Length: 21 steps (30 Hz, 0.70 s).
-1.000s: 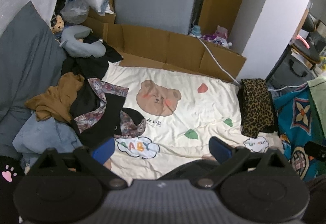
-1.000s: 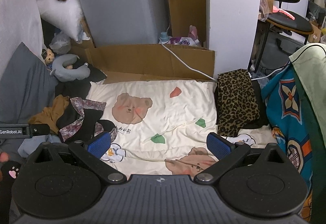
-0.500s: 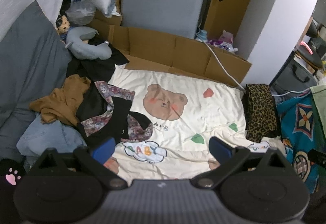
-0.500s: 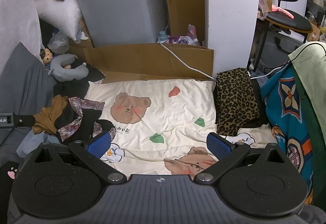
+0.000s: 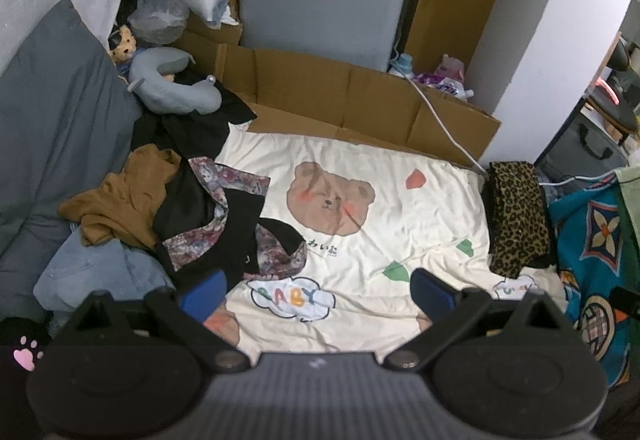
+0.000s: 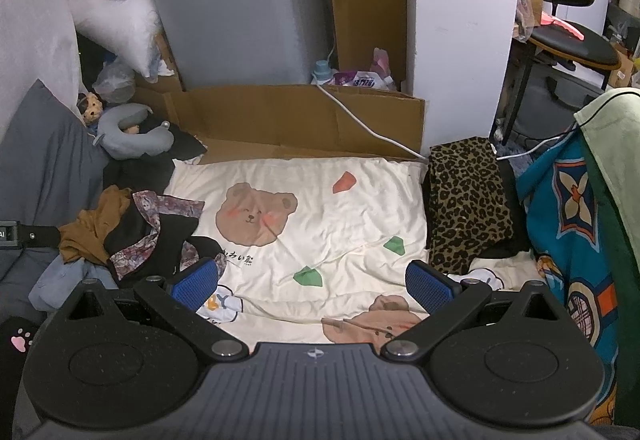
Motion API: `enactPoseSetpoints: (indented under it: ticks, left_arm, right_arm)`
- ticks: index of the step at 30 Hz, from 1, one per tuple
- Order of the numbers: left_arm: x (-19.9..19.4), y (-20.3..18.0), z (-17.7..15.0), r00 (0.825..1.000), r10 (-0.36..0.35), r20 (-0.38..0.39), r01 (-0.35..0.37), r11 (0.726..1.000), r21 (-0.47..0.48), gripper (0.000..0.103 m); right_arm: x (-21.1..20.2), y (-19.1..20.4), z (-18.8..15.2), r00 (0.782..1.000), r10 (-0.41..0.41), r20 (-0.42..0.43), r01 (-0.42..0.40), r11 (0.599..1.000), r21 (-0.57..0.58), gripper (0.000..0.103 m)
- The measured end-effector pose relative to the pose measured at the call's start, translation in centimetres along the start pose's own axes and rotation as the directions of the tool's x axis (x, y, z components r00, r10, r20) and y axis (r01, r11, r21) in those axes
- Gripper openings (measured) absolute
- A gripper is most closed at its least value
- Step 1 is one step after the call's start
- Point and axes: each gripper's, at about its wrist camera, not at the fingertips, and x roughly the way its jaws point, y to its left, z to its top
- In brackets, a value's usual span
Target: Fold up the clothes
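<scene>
Hovering wide open, each hand-held gripper [image 5: 318, 290] [image 6: 312, 280] hides the bear sheet's [image 5: 360, 180] near edge.

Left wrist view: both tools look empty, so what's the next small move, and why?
Probably ease the left tool forward and left onto the black and floral garment. Both tools are open and hold nothing, that piece lies on top of the unfolded heap nearest this tool, and the bear blanket beside it offers a flat spot for folding.
</scene>
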Motion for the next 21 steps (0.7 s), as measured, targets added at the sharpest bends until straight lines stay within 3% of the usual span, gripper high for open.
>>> enactPoseSetpoints:
  ticks: [21]
  left_arm:
    - [4.6, 2.3, 2.4, 0.999, 0.040, -0.009, -0.040, 0.999, 0.018, 0.100]
  right_arm:
    - [6.4, 0.7, 1.9, 0.998, 0.060, -0.004, -0.060, 0.998, -0.020, 0.103]
